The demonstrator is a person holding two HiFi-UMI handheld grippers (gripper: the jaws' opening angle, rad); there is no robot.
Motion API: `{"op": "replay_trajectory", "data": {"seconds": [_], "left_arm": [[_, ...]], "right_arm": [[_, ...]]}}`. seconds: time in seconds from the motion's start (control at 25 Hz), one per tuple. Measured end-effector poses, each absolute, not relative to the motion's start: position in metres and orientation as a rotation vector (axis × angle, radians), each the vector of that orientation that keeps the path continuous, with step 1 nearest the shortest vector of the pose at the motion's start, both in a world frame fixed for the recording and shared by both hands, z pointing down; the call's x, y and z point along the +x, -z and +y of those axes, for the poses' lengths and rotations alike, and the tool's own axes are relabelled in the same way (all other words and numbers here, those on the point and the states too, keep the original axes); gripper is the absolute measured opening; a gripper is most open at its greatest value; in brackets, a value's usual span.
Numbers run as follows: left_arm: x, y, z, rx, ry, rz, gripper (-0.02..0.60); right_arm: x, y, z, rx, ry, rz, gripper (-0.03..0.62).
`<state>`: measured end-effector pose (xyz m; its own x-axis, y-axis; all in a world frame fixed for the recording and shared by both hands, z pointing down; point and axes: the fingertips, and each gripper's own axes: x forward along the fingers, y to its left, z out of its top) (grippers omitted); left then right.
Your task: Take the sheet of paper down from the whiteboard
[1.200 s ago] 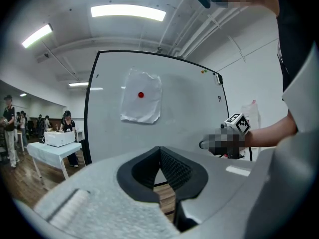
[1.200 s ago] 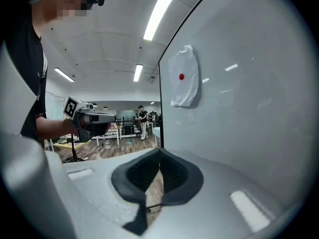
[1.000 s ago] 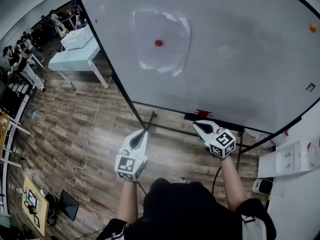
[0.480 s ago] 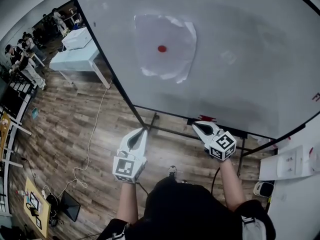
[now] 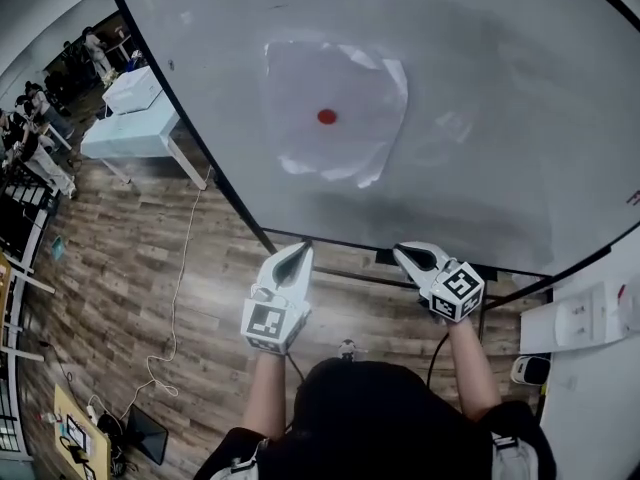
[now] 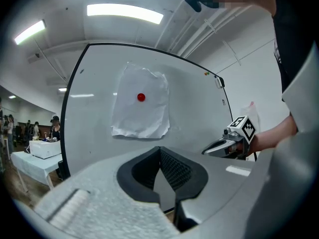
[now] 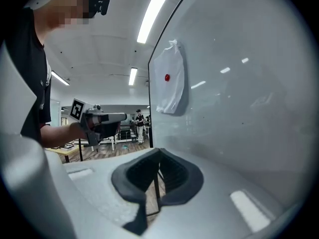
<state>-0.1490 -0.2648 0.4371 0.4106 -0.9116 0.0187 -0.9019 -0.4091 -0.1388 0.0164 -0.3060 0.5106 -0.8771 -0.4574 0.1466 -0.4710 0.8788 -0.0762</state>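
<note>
While holding left claw (image 5: 299,253) and right claw (image 5: 405,253) pinched shut, empty, near the whiteboard (image 5: 500,98), has yet to reach the sheet of paper (image 5: 352,90)

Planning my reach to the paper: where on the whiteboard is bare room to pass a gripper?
Bare: the whiteboard right of the sheet of paper, and the strip below it down to the bottom frame. Crowded: the sheet's middle, where the red magnet sits.

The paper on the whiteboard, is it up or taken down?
Up. The sheet of paper hangs on the whiteboard, held by a red magnet at its middle. Its lower edge is crumpled.
</note>
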Motion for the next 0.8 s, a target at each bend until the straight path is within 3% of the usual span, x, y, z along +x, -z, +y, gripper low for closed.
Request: {"op": "replay_trajectory", "data": {"seconds": [0.36, 0.8], "left_arm": [[-0.160, -0.406, -0.308, -2.547, 0.050, 1.502, 0.011], [-0.165, -0.368, -0.342, -2.508, -0.012, 1.468, 0.011]], "right_arm": [[-0.012, -0.476, -0.337, 0.852, 0.124, -2.889, 0.003], [-0.021, -0.426, -0.367, 0.942, 0.133, -2.988, 0.003]]}}
